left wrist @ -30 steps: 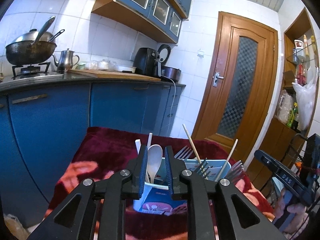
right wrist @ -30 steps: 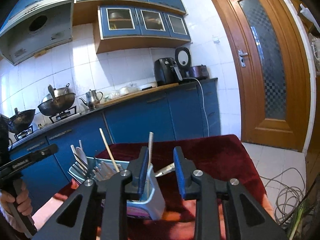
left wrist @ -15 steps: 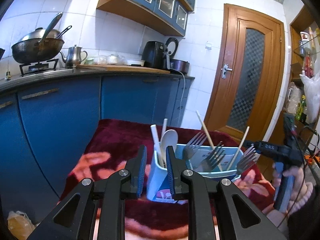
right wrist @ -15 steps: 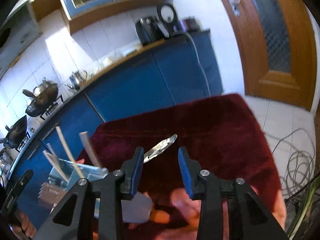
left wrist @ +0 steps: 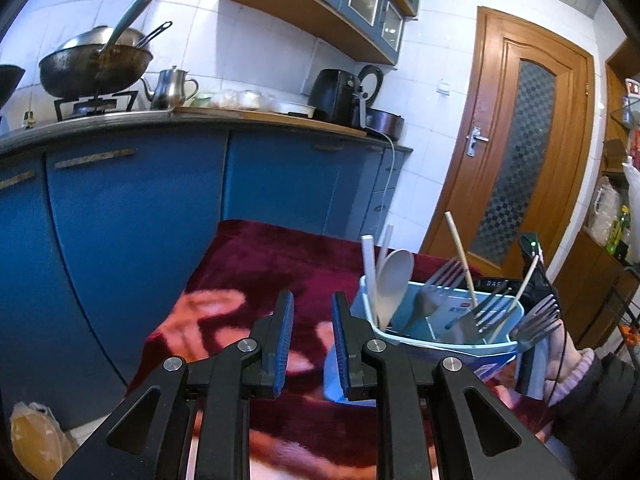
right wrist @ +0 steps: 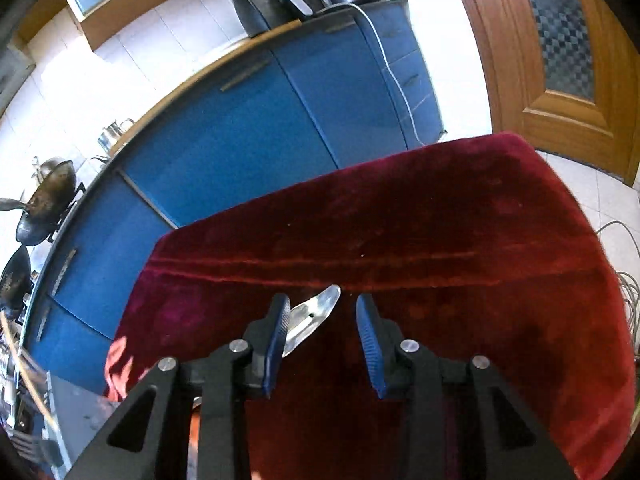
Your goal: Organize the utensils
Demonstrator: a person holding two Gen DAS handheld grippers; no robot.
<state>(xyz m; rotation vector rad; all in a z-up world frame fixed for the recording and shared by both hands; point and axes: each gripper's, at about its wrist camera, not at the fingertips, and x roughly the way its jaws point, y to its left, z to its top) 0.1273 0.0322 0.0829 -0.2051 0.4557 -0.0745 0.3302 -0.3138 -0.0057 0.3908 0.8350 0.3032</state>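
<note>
A light blue utensil caddy [left wrist: 444,338] stands on a dark red cloth [left wrist: 256,264] and holds several forks, a pale spoon [left wrist: 394,284] and chopsticks. My left gripper [left wrist: 312,336] is open and empty, just left of the caddy. In the right wrist view a shiny metal utensil [right wrist: 312,318] lies flat on the red cloth [right wrist: 440,220]. My right gripper [right wrist: 322,340] is open above it, with the left finger partly over the utensil. The caddy's corner [right wrist: 76,420] shows at the lower left.
Blue kitchen cabinets [left wrist: 132,216] run behind the table, with a wok [left wrist: 94,66] and kettle on the counter. A wooden door [left wrist: 520,148] is at the right. Cables lie on the floor [right wrist: 620,248] beyond the cloth's right edge. The other hand and gripper handle [left wrist: 536,312] are behind the caddy.
My left gripper has moved left off the caddy, which now sits to its right. My right gripper has tilted down and closed in on the metal utensil on the cloth.
</note>
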